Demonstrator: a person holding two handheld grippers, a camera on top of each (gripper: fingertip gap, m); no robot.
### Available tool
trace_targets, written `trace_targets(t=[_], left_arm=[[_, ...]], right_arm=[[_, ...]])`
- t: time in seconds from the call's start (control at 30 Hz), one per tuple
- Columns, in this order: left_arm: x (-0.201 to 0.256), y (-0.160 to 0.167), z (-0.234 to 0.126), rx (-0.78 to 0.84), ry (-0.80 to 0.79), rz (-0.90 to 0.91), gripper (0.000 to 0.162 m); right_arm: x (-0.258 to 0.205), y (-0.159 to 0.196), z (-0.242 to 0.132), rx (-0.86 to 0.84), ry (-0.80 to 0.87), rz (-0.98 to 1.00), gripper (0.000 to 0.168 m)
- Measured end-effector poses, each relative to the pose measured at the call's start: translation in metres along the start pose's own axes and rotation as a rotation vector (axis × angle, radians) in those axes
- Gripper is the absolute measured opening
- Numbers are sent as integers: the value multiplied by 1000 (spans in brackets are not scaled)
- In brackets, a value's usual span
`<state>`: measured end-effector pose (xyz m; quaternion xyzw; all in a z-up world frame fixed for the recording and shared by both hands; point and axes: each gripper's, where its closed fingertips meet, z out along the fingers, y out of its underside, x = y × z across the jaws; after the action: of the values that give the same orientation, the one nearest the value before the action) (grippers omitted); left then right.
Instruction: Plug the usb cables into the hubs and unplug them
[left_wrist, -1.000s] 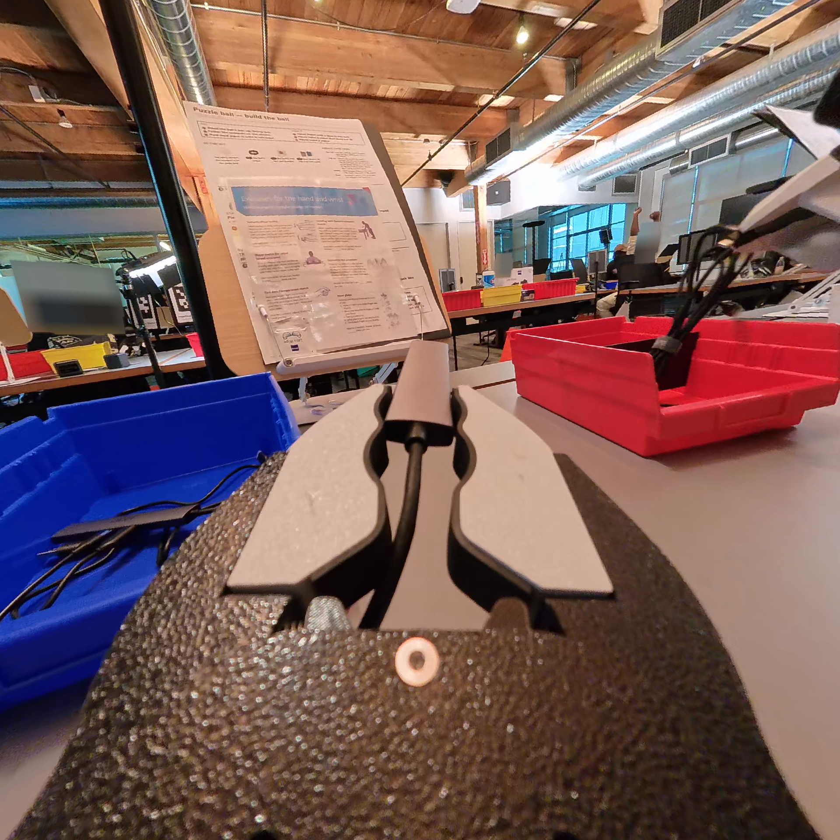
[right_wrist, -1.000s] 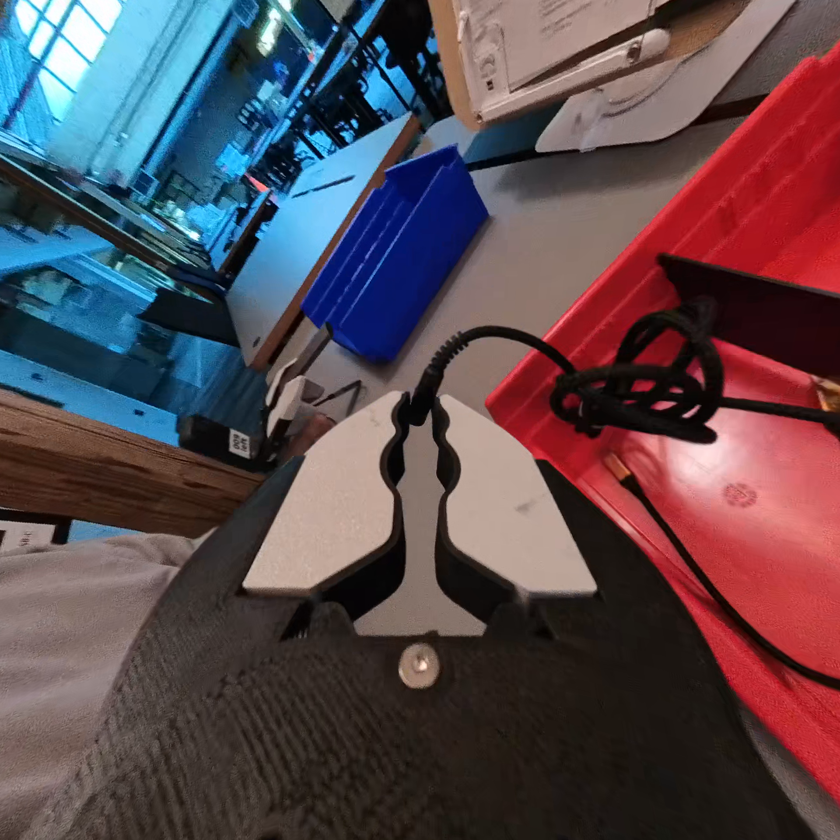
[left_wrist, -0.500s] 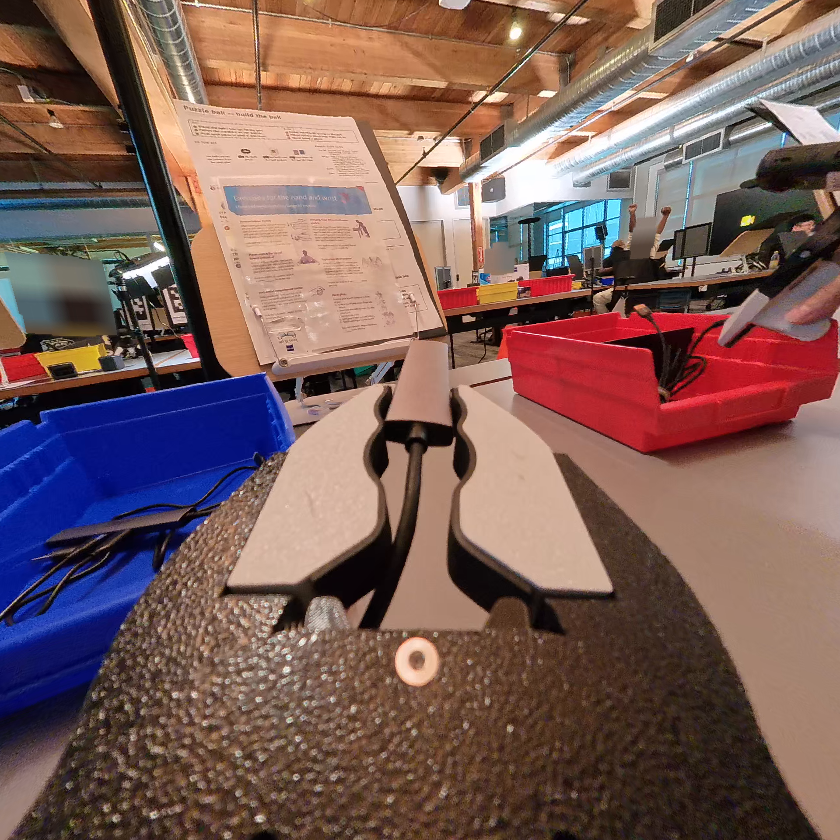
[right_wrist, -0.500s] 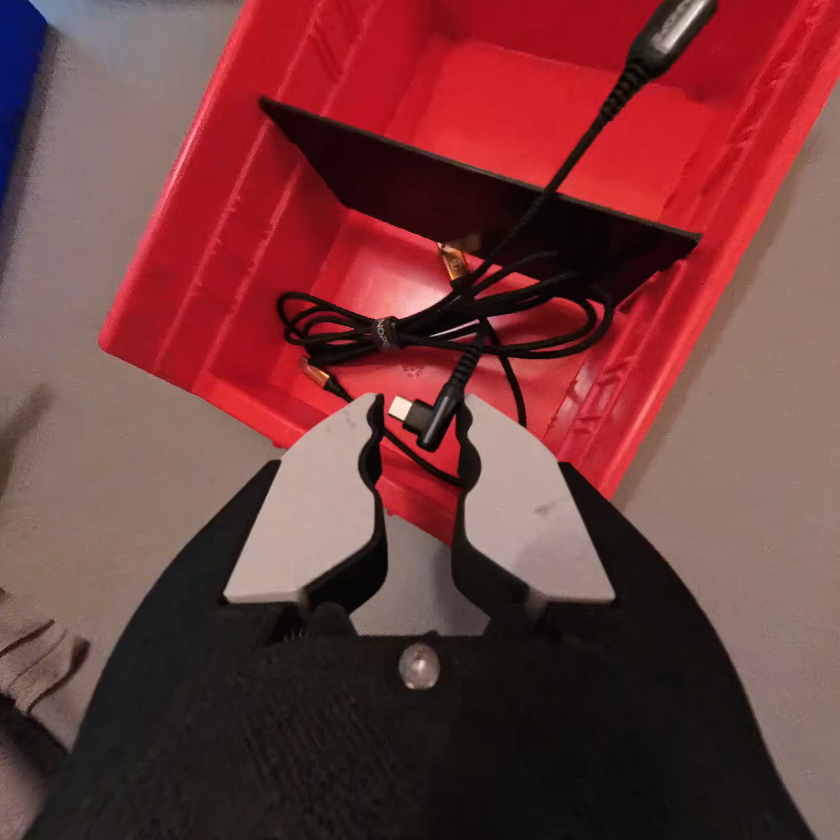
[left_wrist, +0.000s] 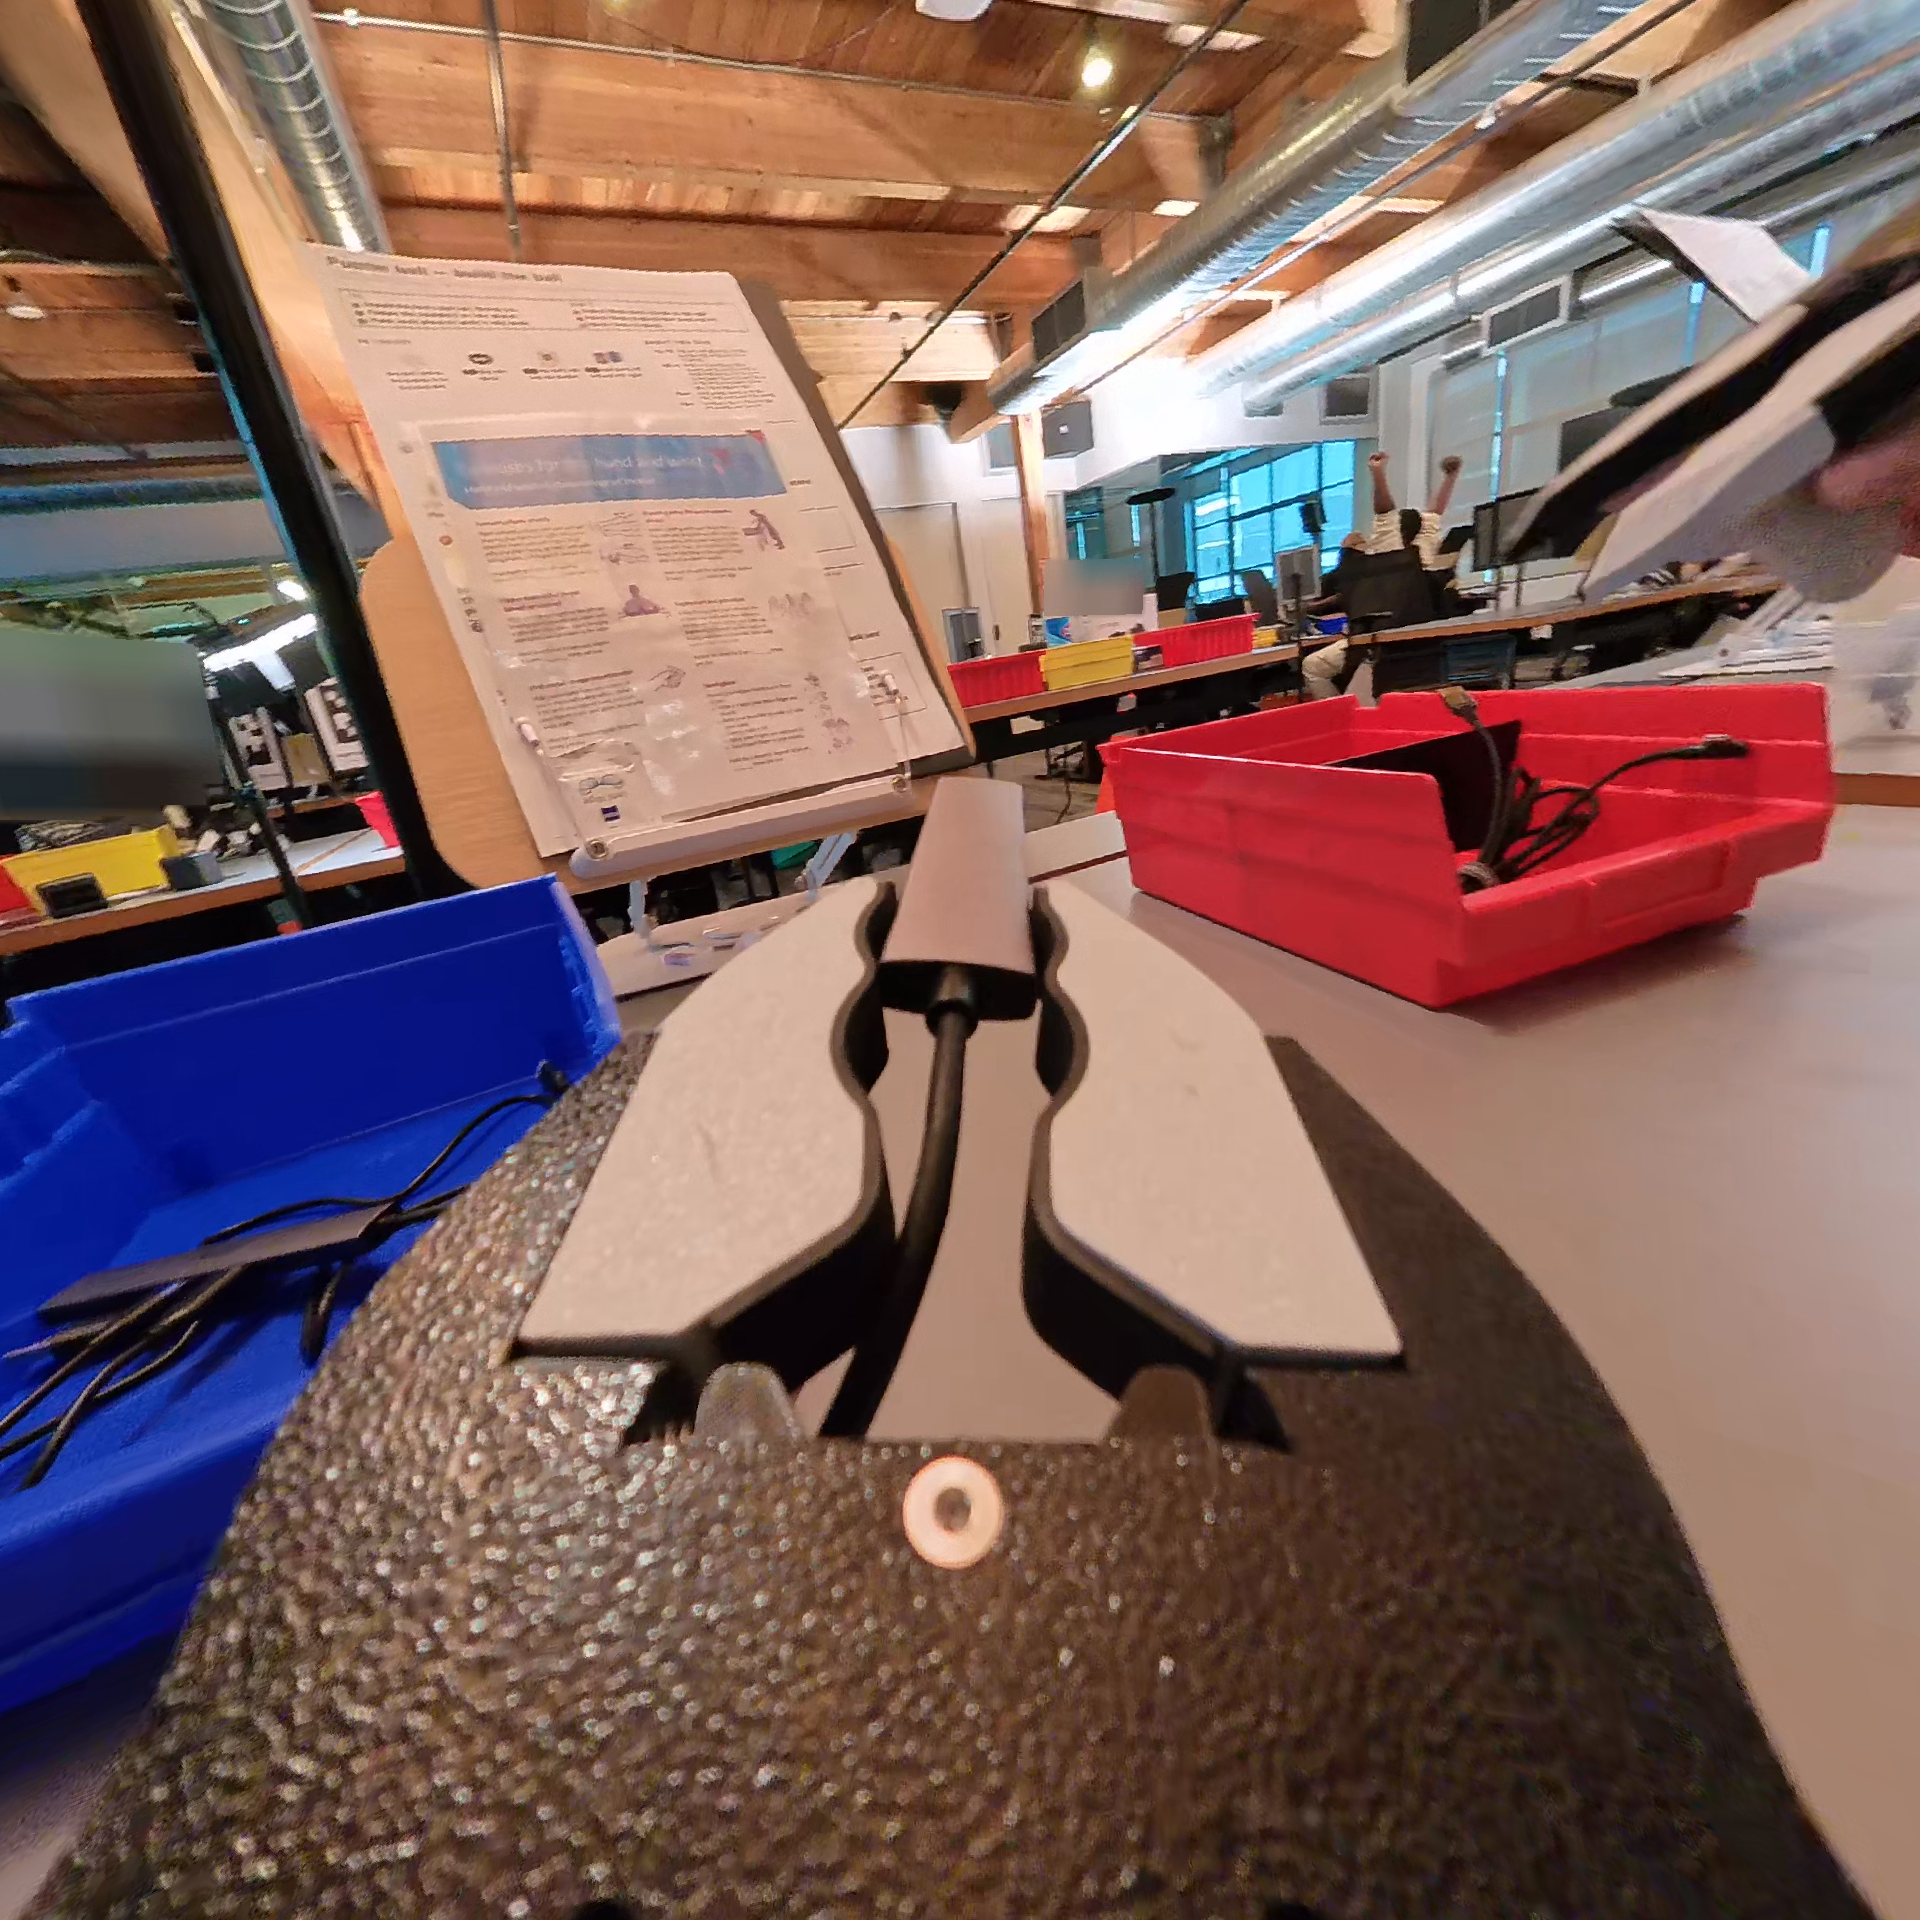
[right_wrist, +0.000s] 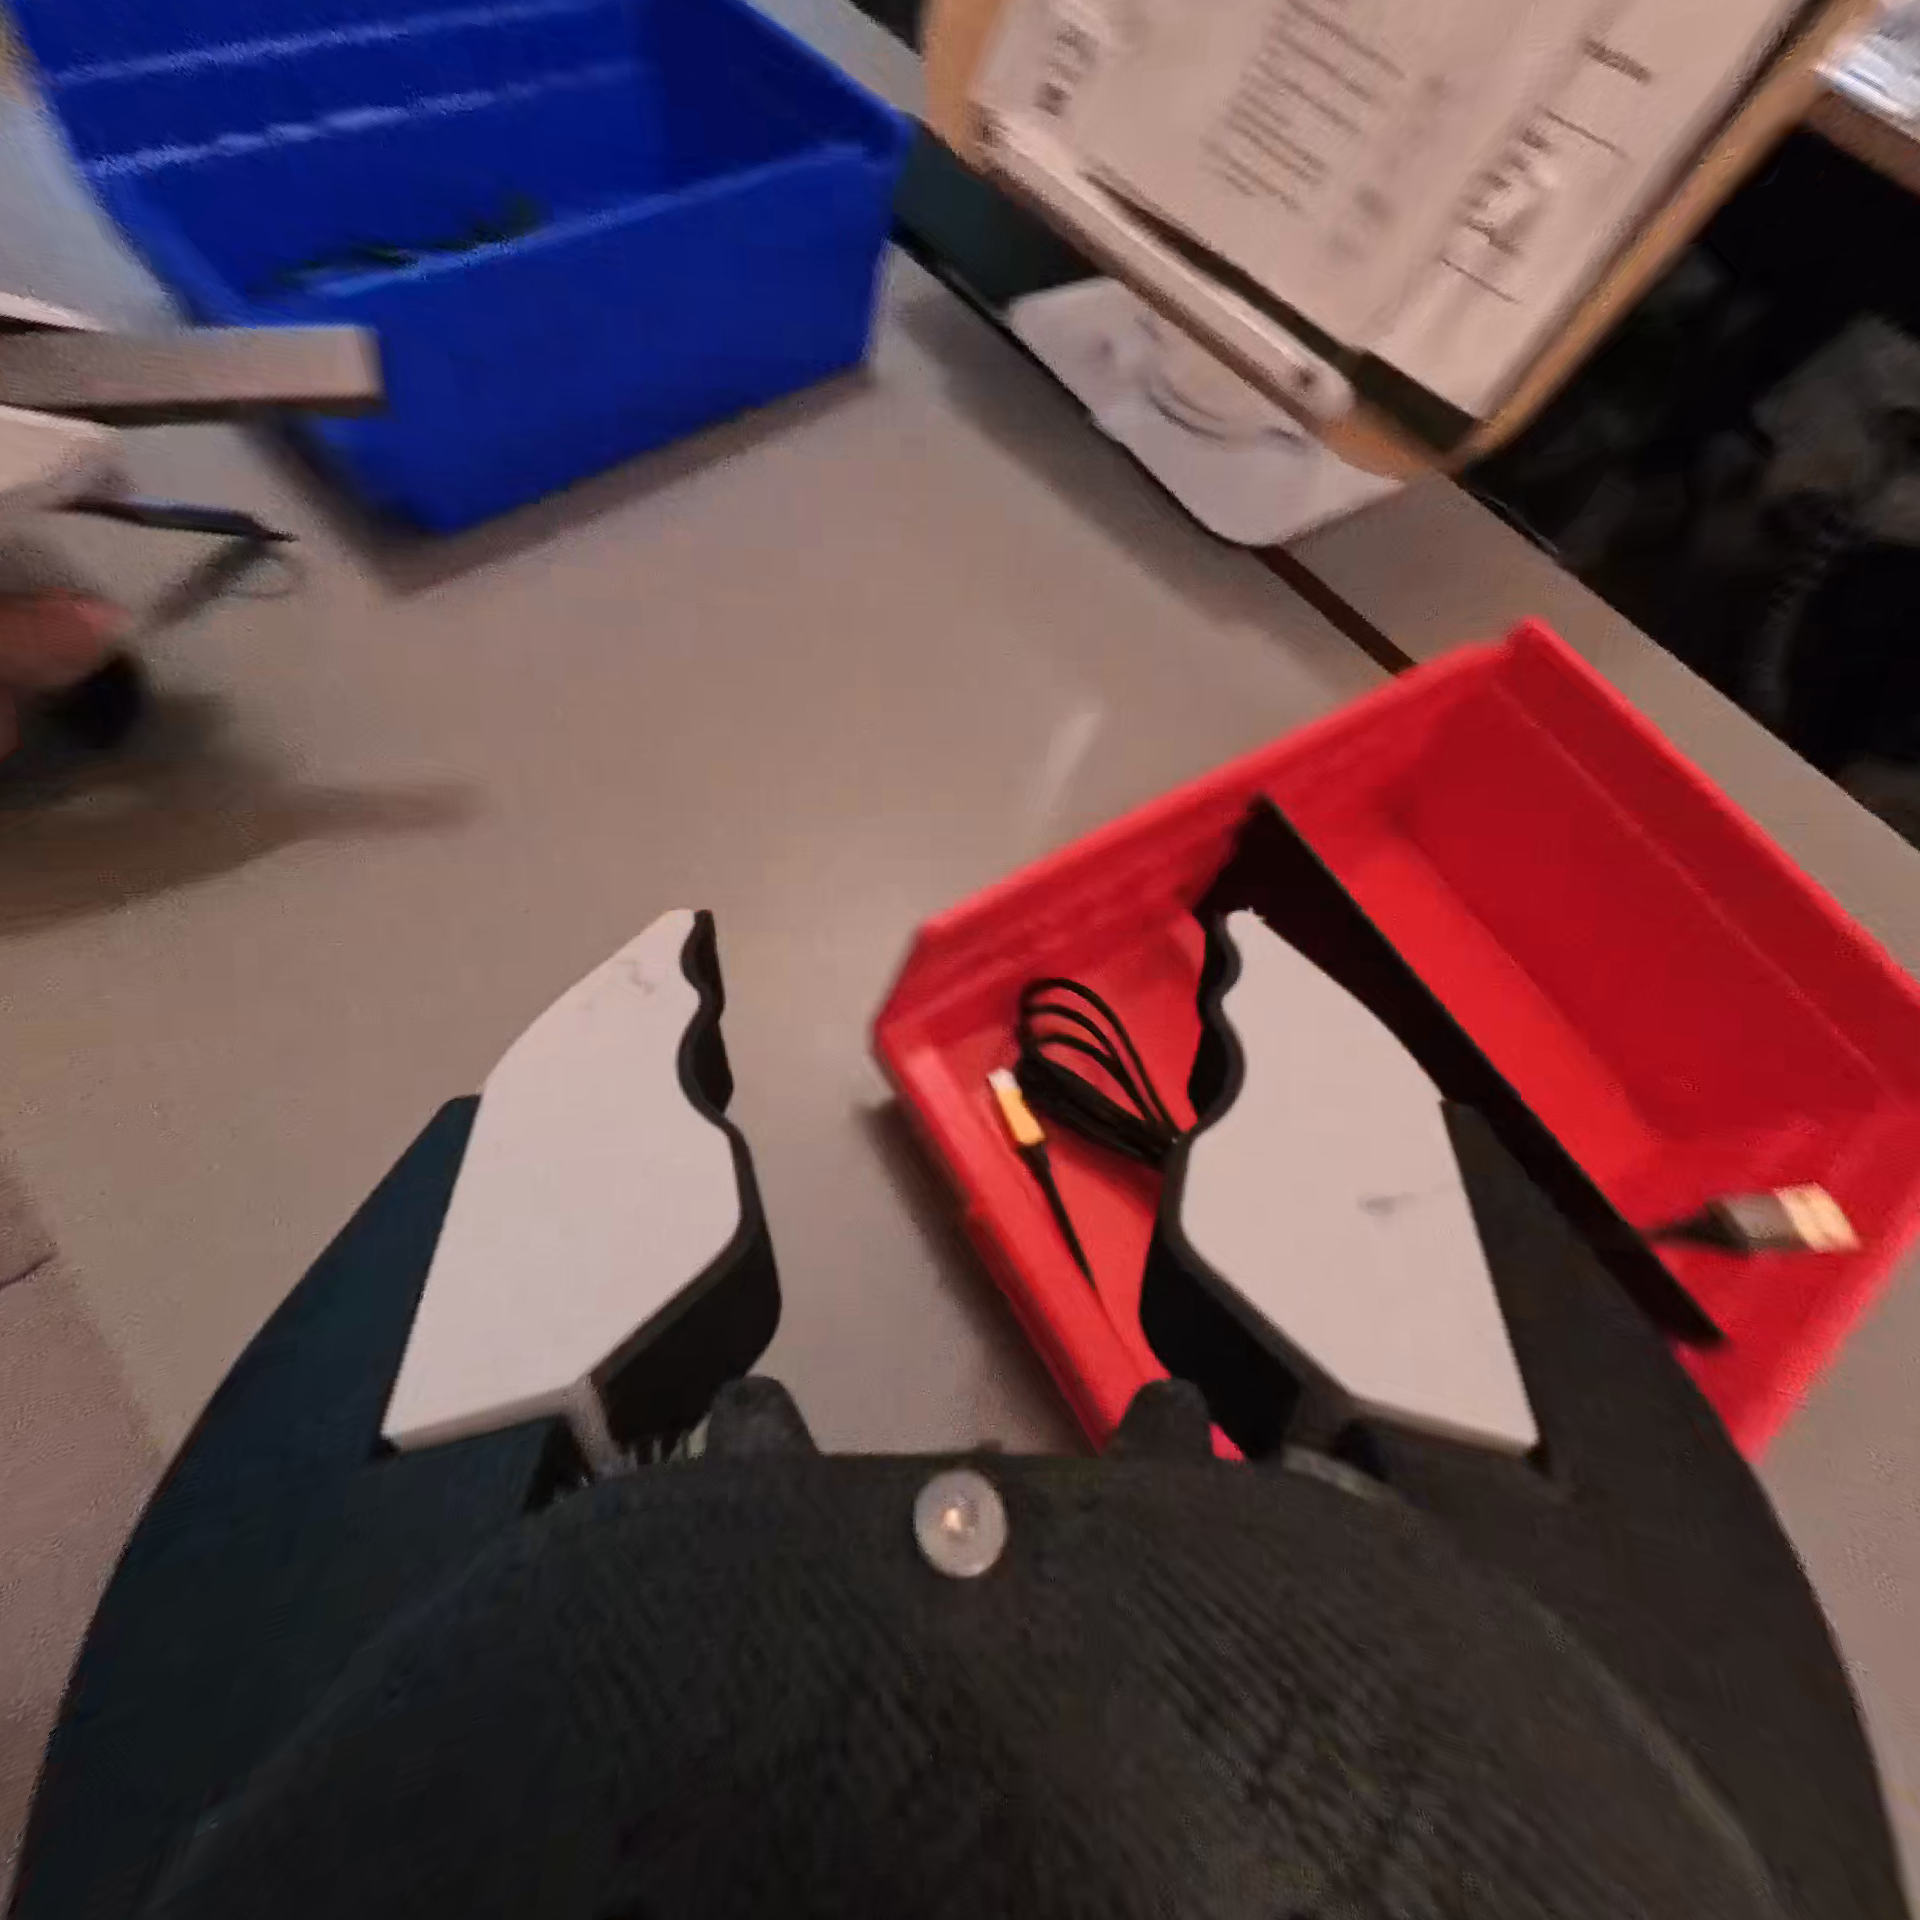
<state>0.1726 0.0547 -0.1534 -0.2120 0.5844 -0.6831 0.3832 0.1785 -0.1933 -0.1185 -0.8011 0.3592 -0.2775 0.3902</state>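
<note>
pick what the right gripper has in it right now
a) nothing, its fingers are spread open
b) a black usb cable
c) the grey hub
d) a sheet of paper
a: the right gripper has its fingers wide apart with only table and bin showing between them; the black usb cable lies coiled in the red bin, and the grey hub is clamped in the left gripper.
</note>
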Motion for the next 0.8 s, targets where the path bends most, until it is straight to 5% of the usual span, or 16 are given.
trace_targets(t=[0.17, 0.37, 0.53, 0.8], left_arm=[[41, -11, -7, 100, 321, -26, 24], [77, -30, -32, 197, 723, -239, 24], [83, -32, -36, 200, 788, -277, 24], [86, -34, -39, 207, 819, -290, 24]], right_arm=[[-109, -19, 23, 161, -356, -278, 83], [-181, -29, 17, 399, -674, -306, 58], [-191, -32, 4, 482, -757, -294, 31], [-197, -26, 7, 465, -747, -335, 24]])
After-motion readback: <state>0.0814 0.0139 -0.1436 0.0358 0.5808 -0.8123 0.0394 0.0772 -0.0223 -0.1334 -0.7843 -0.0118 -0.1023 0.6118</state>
